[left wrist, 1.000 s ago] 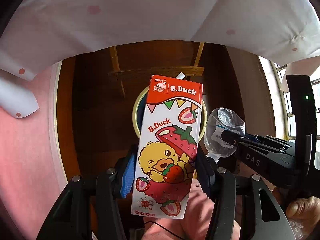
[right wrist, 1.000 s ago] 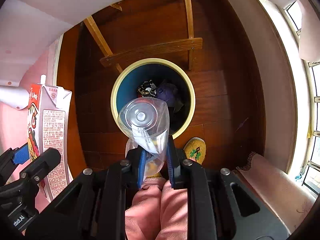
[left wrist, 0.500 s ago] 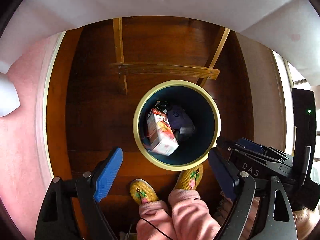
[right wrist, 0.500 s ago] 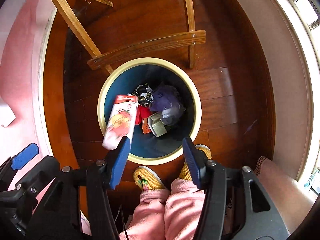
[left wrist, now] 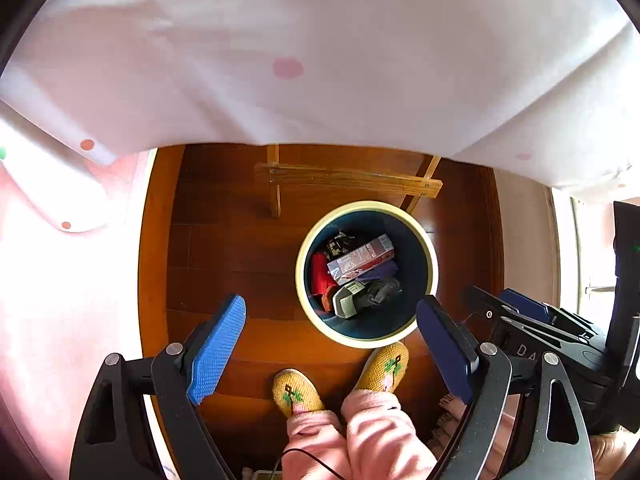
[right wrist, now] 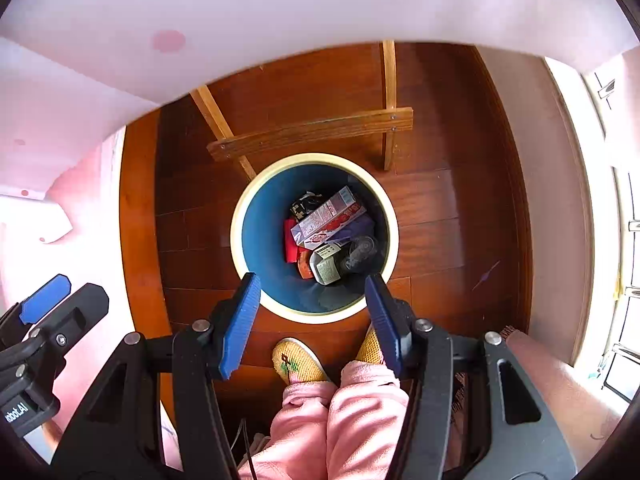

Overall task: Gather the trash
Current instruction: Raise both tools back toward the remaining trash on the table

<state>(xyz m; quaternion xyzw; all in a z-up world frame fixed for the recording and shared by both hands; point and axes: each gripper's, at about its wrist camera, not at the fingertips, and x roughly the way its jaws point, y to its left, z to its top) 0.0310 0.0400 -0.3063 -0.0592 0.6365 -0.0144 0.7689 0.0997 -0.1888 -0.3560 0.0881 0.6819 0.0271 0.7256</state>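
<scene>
Room: brown wood floor, white dotted cloth hanging over us.
Left gripper: we see it wide open, holding nothing.
Right gripper: open too, and bare.
What changed: a second ago we held a juice box and a clear bottle; now both are let go.
Juice box: lying inside the bin, on the other trash.
Bottle: in the bin, by the box.
What it means: we think this drop is done.
</scene>
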